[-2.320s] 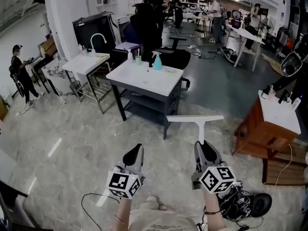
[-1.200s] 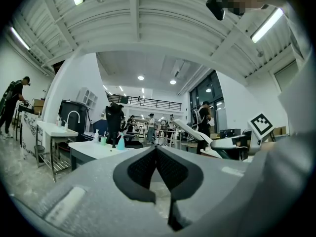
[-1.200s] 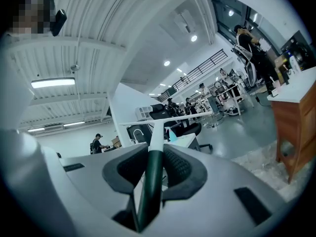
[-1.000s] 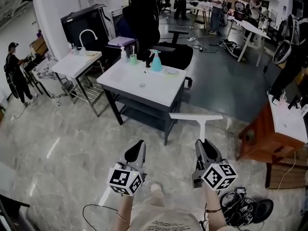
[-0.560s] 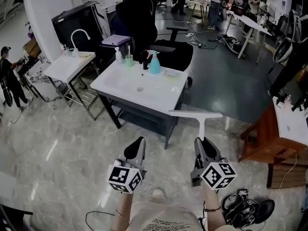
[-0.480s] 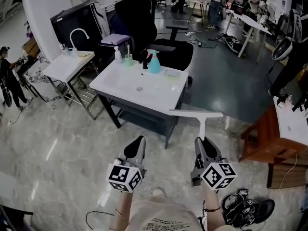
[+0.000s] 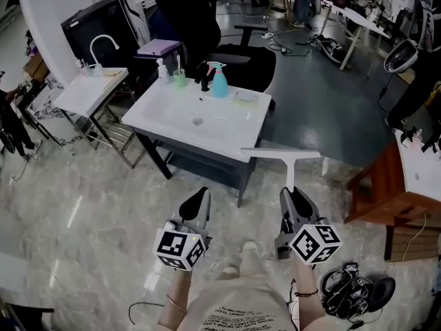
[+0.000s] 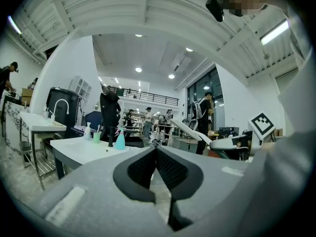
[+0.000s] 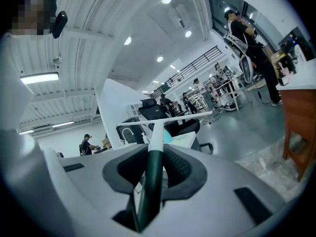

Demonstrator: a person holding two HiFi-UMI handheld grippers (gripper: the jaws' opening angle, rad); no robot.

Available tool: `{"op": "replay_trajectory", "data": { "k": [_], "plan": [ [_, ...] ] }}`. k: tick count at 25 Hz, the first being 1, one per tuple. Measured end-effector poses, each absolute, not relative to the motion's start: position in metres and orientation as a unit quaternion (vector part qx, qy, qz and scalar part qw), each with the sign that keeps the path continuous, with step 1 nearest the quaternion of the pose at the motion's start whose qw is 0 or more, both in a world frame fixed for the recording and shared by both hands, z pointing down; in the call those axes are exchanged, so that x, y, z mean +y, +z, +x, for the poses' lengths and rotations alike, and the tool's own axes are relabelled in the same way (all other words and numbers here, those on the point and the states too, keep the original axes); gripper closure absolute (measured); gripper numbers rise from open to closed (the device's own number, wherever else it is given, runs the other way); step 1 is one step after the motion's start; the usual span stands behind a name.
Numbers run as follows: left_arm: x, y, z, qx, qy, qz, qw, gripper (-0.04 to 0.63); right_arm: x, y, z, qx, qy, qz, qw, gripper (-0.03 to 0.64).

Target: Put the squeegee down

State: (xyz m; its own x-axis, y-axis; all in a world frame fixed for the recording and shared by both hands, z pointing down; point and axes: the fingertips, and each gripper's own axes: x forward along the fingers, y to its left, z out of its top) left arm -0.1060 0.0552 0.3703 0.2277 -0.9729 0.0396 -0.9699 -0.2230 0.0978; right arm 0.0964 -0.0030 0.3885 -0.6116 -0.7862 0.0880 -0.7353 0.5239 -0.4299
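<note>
The right tongs (image 7: pixel 296 197) are clenched on the squeegee (image 7: pixel 288 156). In the right gripper view the dark green handle runs straight between the pads of the right tongs (image 9: pixel 153 157), and the squeegee (image 9: pixel 156 132) turns white beyond them and ends in a long crossbar. It is held out level, clear of any surface. Its blade lies crosswise ahead of the tips, just over the near right corner of the white desk (image 7: pixel 179 112).

The left tongs (image 7: pixel 196 200) are beside the right ones, pointing the same way over the marble floor (image 7: pixel 103 205). In the left gripper view the pads of the left tongs (image 8: pixel 156 154) meet at their tips with nothing between them.

The desk stands ahead of both tongs, a little to the left tongs' side, with a drain in its basin. At its far edge stand a teal spray bottle (image 7: pixel 219 83), a green cup (image 7: pixel 179 80) and a white pump bottle (image 7: pixel 161 69). A black chair (image 7: pixel 207 26) stands behind them.
</note>
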Motion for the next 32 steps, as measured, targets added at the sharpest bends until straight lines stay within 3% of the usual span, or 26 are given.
{"op": "replay_trajectory", "data": {
  "k": [32],
  "plan": [
    [-0.173,0.409,-0.156,-0.615,0.000,0.781,0.110,0.574,-0.230,0.434,0.021,0.845,-0.297,-0.445,0.012,0.521]
  ]
}}
